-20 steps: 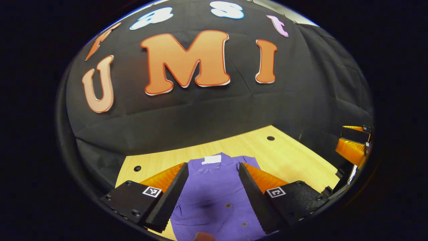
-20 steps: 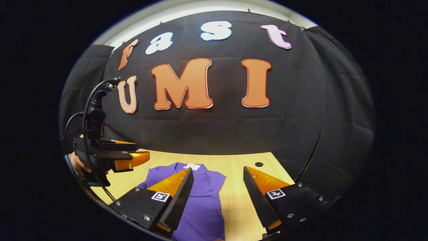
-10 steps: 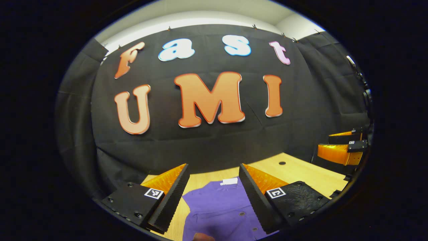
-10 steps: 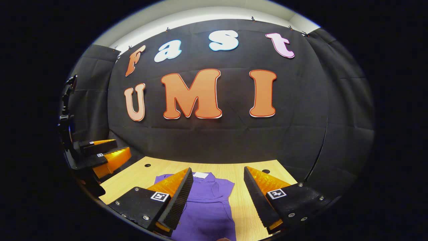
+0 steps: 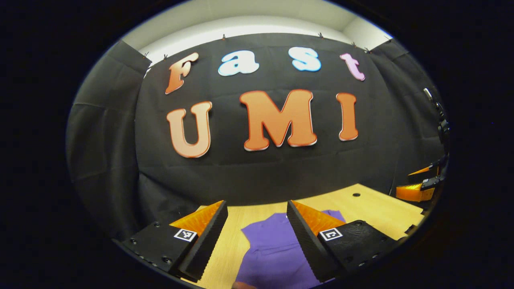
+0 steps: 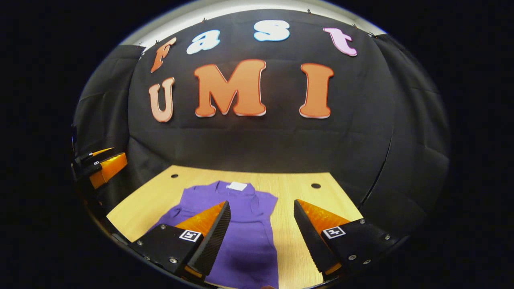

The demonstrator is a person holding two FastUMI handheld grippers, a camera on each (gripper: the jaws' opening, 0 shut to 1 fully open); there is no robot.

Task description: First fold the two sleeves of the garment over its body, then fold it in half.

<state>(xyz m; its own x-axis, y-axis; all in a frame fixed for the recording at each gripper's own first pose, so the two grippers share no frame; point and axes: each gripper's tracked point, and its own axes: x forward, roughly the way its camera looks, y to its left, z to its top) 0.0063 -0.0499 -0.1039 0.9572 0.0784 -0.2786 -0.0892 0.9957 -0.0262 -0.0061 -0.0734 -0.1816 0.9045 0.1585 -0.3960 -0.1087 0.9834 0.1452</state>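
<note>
A purple short-sleeved garment (image 6: pixel 245 224) lies flat on a pale wooden desk (image 6: pixel 305 241), collar end toward the black cloth wall, with a small white tag (image 6: pixel 237 186) at the neck. In the right gripper view its right sleeve appears already laid in over the body, while a bit of cloth spreads outward low on the left side; whether that is a sleeve still to be folded is hard to tell.

The left gripper (image 5: pixel 257 237) hovers above the desk with its fingers wide apart and nothing between them; the garment (image 5: pixel 277 253) shows through the gap. The right gripper (image 6: pixel 261 237) also hangs over the cloth, fingers spread wide and holding nothing. Each gripper can be seen at the far edge of the other's view.

The fabric looks thin, soft and light, likely to droop and crease when lifted and to slide a little on the smooth wood. A sound hold would be a pinch at a hem corner or sleeve edge, gathering the layers together.
</note>
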